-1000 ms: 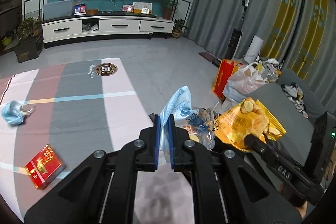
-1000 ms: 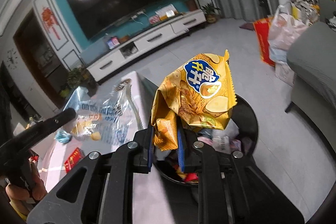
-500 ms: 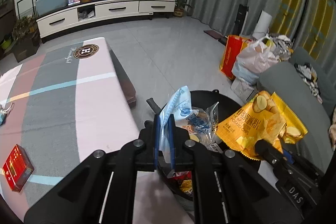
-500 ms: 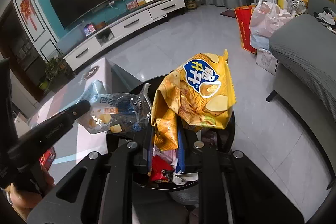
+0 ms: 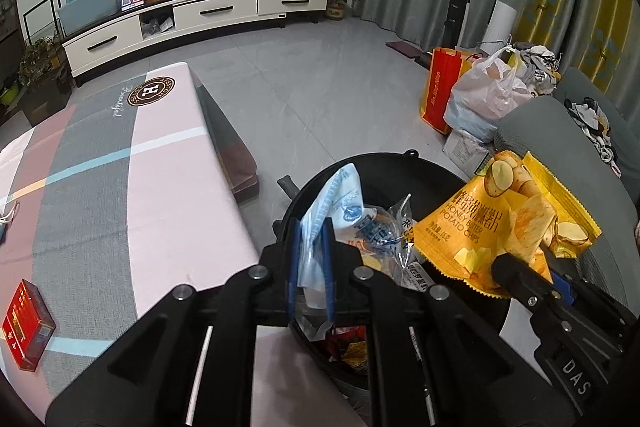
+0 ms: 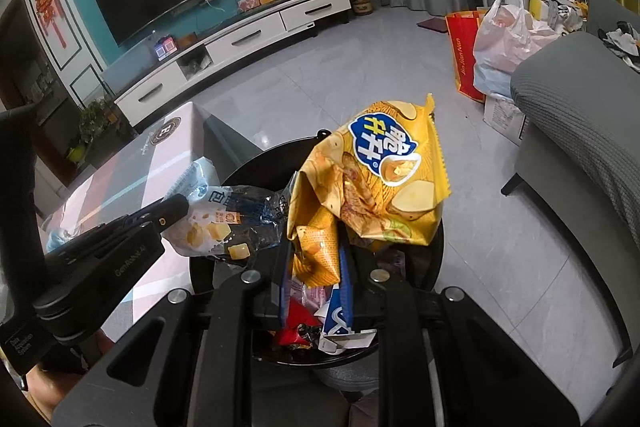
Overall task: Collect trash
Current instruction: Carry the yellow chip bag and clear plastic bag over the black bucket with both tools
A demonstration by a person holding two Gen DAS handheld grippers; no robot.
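Note:
My left gripper (image 5: 311, 233) is shut on a clear and blue snack wrapper (image 5: 352, 215), held over the round black trash bin (image 5: 384, 167) beside the table. The same wrapper (image 6: 224, 219) and the left gripper (image 6: 176, 205) show in the right wrist view. My right gripper (image 6: 316, 247) is shut on a crumpled yellow potato chip bag (image 6: 376, 183), also above the bin (image 6: 260, 167), which holds several wrappers. In the left wrist view the chip bag (image 5: 500, 227) hangs at the right, pinched by the right gripper (image 5: 524, 267). A red packet (image 5: 26, 323) lies on the table's near left.
The table (image 5: 120, 187) wears a pink, grey and white cloth. A grey sofa (image 6: 580, 131) stands to the right of the bin. A red paper bag (image 5: 440, 91) and a stuffed plastic bag (image 5: 484, 95) sit on the floor beyond. A white TV cabinet (image 5: 192, 15) lines the far wall.
Both grippers have come forward and down from over the table to above the bin. Each kept its hold on its wrapper. The red packet slid toward the left edge of the left view.

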